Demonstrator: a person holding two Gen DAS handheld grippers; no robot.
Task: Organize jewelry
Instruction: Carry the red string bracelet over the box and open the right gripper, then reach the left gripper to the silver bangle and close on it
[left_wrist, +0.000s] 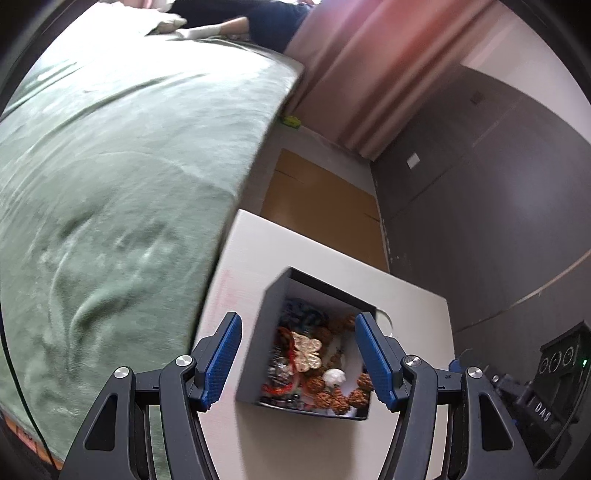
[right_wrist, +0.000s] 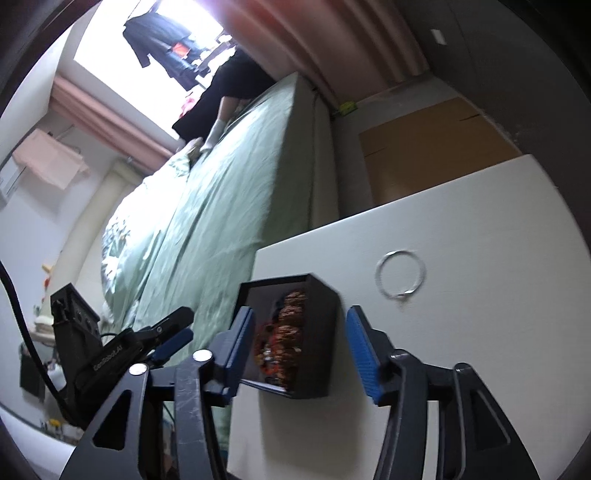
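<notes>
Dark grey open-topped box (left_wrist: 271, 314), standing on a white bench (left_wrist: 406, 314) beside a bed with a green cover (left_wrist: 110, 184); contents a loose heap of jewelry: brown beaded strand (left_wrist: 332, 391), gold flower-shaped piece (left_wrist: 307, 353), one pale round bead (left_wrist: 334, 377), blue item at the far end (left_wrist: 303, 308), red and dark oddments along the near wall. One silver ring bangle (right_wrist: 400, 274) lies apart from the box on bare bench, unsorted. Left gripper (left_wrist: 299, 362): released, fingers spread wide and hovering above the box, holding nothing. Right gripper (right_wrist: 301, 350): likewise released and empty, jaws straddling the box from the near side, the bangle beyond its right finger. Step in hand, by judgement: most pieces are gathered in the box, and the stray bangle is the item outstanding. Next move would call for the right gripper to travel over to the bangle, come low against the bench, pinch the thin rim without skidding it, then carry it above the box and let go.
</notes>
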